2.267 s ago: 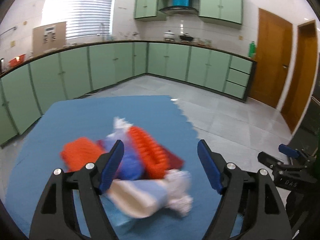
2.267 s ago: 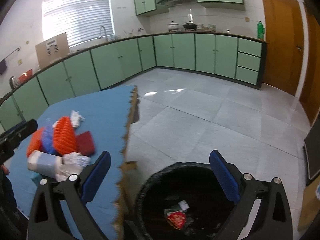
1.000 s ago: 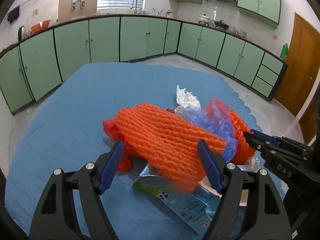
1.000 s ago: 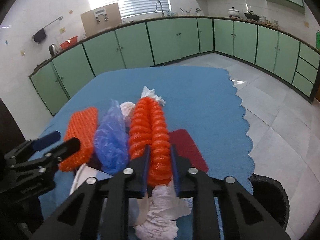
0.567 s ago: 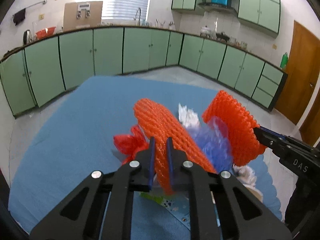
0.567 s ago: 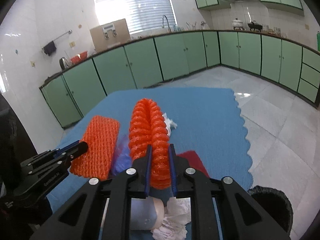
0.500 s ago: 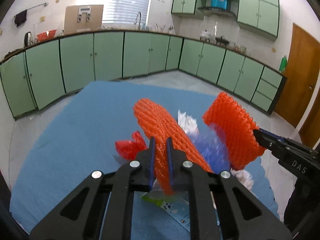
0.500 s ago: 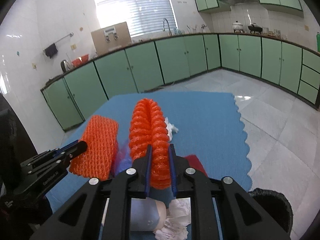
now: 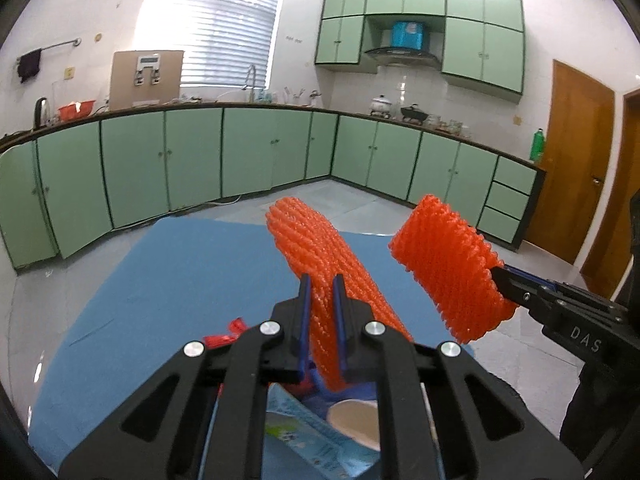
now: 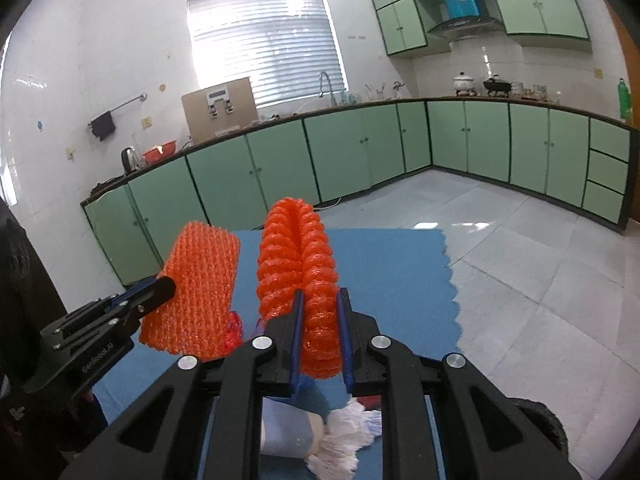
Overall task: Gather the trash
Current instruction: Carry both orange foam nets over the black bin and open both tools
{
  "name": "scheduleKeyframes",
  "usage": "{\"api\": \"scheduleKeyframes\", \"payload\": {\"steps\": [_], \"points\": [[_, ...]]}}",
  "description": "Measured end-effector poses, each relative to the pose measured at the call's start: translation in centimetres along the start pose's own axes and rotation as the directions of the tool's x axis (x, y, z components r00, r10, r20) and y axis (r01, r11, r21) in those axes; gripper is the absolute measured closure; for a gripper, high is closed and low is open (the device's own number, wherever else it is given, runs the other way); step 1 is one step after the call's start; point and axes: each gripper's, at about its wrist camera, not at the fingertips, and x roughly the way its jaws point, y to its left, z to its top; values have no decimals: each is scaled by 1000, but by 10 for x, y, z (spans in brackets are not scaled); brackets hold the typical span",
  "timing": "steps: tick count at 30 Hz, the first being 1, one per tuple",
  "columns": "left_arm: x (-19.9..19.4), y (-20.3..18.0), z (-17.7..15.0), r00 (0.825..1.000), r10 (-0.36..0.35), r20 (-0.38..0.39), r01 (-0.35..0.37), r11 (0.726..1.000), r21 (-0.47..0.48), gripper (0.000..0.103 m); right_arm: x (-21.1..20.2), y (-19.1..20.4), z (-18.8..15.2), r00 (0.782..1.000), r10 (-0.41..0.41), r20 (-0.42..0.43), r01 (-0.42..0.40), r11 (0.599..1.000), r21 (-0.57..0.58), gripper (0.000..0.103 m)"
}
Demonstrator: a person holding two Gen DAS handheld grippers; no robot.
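Note:
My left gripper (image 9: 320,312) is shut on an orange foam net sleeve (image 9: 316,256) and holds it above the blue mat (image 9: 168,280). My right gripper (image 10: 320,320) is shut on a second orange foam net sleeve (image 10: 298,252), also lifted. Each sleeve shows in the other view: the right one (image 9: 448,268) and the left one (image 10: 192,288). Below lie a paper cup (image 10: 288,436), crumpled white tissue (image 10: 348,436), a red wrapper (image 9: 230,332) and a printed packet (image 9: 304,440).
The black trash bin's rim (image 10: 540,420) shows at the lower right, beside the mat's scalloped edge (image 10: 452,280). Green cabinets (image 9: 192,156) line the walls around a grey tiled floor (image 10: 540,264). Wooden doors (image 9: 576,160) stand at the right.
Both grippers closed on their orange sleeves about a second ago and have since raised them well above the mat. The blue plastic bag has dropped out of sight below.

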Motion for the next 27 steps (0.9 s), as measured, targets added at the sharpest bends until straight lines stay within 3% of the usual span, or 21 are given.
{"api": "scheduleKeyframes", "payload": {"steps": [12, 27], "points": [[1, -87, -4, 983, -183, 13, 182, 980, 86, 94, -58, -51, -3, 987, -153, 51, 151, 987, 47, 87], [30, -201, -57, 918, -383, -105, 396, 902, 174, 93, -119, -145, -56, 926, -377, -14, 374, 912, 167, 87]]}}
